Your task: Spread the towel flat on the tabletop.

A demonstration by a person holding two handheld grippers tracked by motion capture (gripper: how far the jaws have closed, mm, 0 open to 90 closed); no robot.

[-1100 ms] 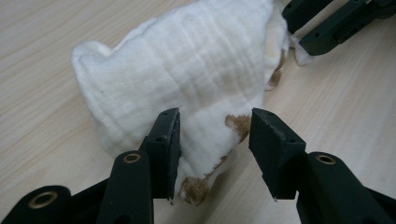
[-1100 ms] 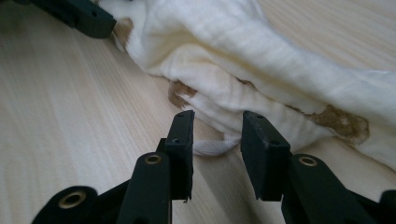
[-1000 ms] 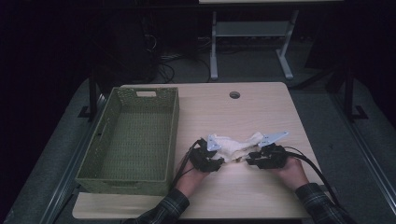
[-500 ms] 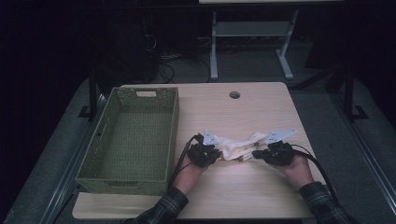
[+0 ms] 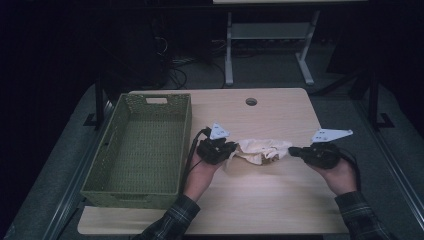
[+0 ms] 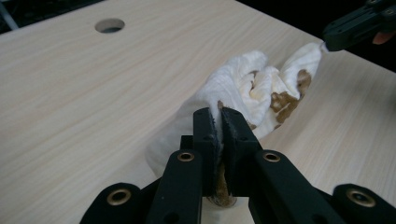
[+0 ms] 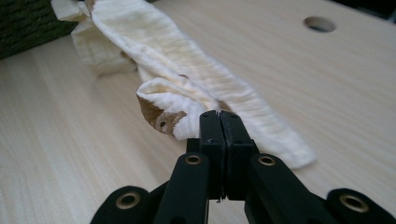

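Far left of the table (image 5: 280, 107) there's a green woven basket (image 5: 150, 145), long side running near to far, sitting w/ its right wall just beside the left hand. Nothing visible inside it afaict

Next over, the left gripper (image 5: 231, 149) is pointing right, jaws pressed together on the left end of the cream cloth (image 5: 262, 150). In the left gripper view you can see the fabric pinched right between the pads, w/ the rest of the cloth (image 6: 252, 86) bunching out past the tips. Its jaws have just been closing, cloth between them

The cloth itself is crumpled, cream w/ brown patches, strung between the two grippers approx mid table, a bit toward the near side. Can't tell if the middle sags onto the wood or hangs just above it

Right end: the right gripper (image 5: 292, 150) points left, jaws squeezed tight on the other end of the cloth (image 7: 196, 88), also just been closing on it

Far side, a round cable hole (image 5: 251, 101) in the tabletop
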